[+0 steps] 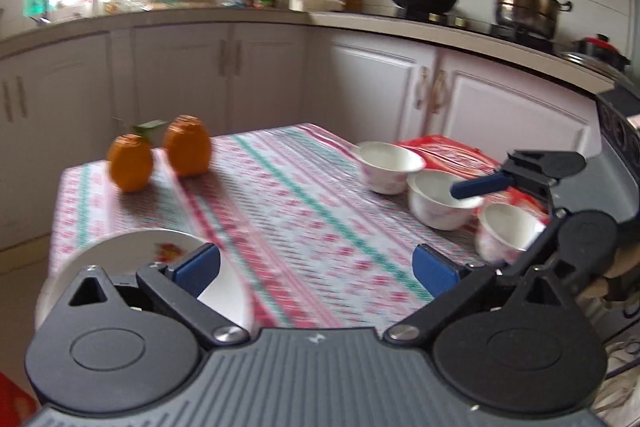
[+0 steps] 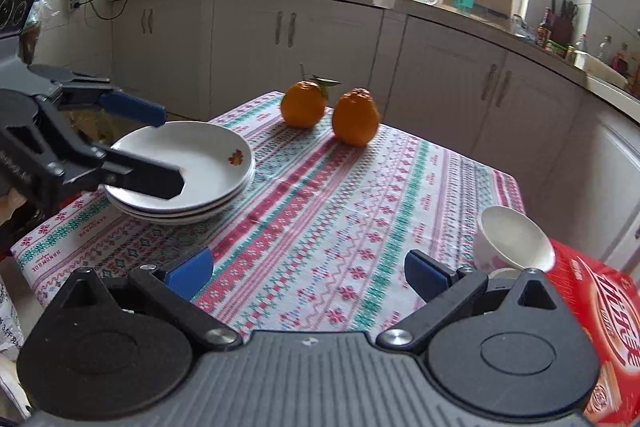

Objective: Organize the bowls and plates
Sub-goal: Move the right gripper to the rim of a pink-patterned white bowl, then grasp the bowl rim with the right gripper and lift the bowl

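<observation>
Left gripper (image 1: 316,269) jaws spread wide, empty, above near table edge. Right gripper (image 2: 308,273) likewise wide, empty. Stack of plates (image 2: 200,183) at left table edge. Three bowls (image 1: 444,199) in row along right edge, beside red box (image 2: 600,327). Two oranges (image 2: 332,109) near far edge. Patterned tablecloth (image 2: 320,219) bare across middle.

The plates (image 2: 208,163) and bowls (image 1: 390,167) look like glossy white glazed ceramic with small printed flowers, resting on a patterned woven-look tablecloth (image 2: 320,227) with a slight sheen. Both grippers (image 2: 308,273) are matt black plastic with ribbed grey housings, smooth blue pads (image 2: 190,273) and bright metal pivot screws. The oranges (image 2: 354,123) have dimpled, faintly shiny skin.
</observation>
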Demonstrator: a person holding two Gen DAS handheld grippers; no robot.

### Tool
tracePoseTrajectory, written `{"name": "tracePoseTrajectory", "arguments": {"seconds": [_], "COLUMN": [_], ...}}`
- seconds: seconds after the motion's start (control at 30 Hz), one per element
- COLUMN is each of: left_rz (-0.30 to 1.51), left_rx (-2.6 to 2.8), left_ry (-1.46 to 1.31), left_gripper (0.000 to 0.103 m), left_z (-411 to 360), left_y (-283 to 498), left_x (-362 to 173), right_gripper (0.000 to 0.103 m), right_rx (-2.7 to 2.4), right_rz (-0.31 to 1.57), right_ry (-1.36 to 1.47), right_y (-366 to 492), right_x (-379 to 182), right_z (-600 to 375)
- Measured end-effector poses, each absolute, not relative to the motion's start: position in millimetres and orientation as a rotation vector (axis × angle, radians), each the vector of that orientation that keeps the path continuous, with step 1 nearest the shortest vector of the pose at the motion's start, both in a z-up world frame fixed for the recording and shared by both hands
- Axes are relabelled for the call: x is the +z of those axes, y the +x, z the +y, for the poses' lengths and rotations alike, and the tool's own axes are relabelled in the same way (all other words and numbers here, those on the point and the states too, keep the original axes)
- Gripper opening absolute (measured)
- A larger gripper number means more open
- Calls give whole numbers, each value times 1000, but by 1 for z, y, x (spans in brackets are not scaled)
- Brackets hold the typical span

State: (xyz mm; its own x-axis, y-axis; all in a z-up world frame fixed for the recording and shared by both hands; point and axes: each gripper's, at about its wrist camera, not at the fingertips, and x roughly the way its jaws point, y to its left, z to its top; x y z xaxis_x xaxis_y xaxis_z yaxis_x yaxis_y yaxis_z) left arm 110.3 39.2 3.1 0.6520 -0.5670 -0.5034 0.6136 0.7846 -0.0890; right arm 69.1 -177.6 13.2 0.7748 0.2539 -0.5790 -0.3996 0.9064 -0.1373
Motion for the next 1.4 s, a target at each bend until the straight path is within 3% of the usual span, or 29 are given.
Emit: {"name": "tracePoseTrajectory", "arguments": {"seconds": [0.63, 1.07, 1.2, 1.4], "left_rz": [523, 514, 520, 525], "left_rx": [-846, -938, -948, -973], "left_ry": [364, 367, 347, 339], "left_gripper": [102, 101, 95, 85], "left_z": [-126, -175, -178, -180], "left_y": [67, 64, 66, 64], "left_x": [-58, -74, -76, -78], "right_gripper": [103, 102, 100, 88], "right_rx": [109, 173, 193, 200], "right_rz": [647, 713, 725, 749], "right_ry": [-156, 28, 49, 112], "right_y": [19, 35, 39, 48], "right_x": [-4, -28, -31, -32], "right_z": [-320, -356, -361, -374]}}
